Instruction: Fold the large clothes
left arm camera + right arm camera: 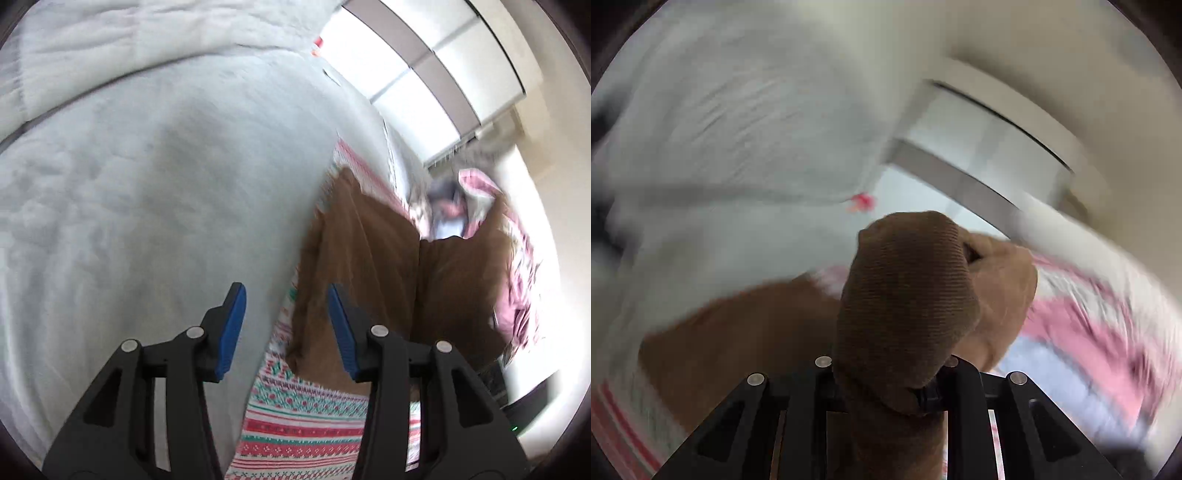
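The left tool hangs spread and empty over the bed. The right tool pinches a bunched end of the brown garment, which trails across a patterned blanket. With only one corner gripped, the cloth could twist or slip free.

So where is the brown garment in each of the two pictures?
Left wrist view: brown garment lies right of centre, beyond the open left gripper.
Right wrist view: it fills the lower centre, bunched in the right gripper's fingers.
Shared landmark: the striped patterned cloth under it.
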The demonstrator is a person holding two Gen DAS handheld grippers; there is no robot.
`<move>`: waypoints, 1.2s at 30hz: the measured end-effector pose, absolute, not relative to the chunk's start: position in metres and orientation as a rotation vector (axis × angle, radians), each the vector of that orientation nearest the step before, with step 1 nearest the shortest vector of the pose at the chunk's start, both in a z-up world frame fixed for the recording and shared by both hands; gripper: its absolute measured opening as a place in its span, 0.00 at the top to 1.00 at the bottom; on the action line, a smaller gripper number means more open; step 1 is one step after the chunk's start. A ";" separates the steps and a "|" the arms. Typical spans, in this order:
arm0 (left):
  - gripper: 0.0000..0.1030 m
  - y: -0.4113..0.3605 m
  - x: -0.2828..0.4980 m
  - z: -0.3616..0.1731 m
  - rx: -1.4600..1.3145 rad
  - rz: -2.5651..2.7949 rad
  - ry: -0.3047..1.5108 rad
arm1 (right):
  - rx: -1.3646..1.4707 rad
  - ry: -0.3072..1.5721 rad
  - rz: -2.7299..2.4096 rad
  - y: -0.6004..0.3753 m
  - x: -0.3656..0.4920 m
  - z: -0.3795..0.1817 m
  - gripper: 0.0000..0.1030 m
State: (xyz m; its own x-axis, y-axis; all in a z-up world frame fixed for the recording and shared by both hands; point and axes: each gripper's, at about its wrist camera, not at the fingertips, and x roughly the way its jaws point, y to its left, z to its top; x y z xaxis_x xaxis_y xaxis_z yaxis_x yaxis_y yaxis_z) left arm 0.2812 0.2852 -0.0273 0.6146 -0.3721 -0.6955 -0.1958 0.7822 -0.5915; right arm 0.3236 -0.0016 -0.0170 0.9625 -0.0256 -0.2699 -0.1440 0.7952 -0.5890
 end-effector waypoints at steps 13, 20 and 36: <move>0.53 0.266 0.291 -0.030 -0.725 -0.171 0.949 | -0.768 0.521 0.330 0.047 0.317 -0.093 0.44; 0.29 0.208 0.292 -0.023 -0.623 -0.291 0.993 | -0.764 0.580 0.359 -0.042 0.304 -0.079 0.27; 0.74 0.138 0.321 -0.042 -0.416 -0.133 1.031 | -0.729 0.503 0.251 -0.089 0.301 -0.102 0.49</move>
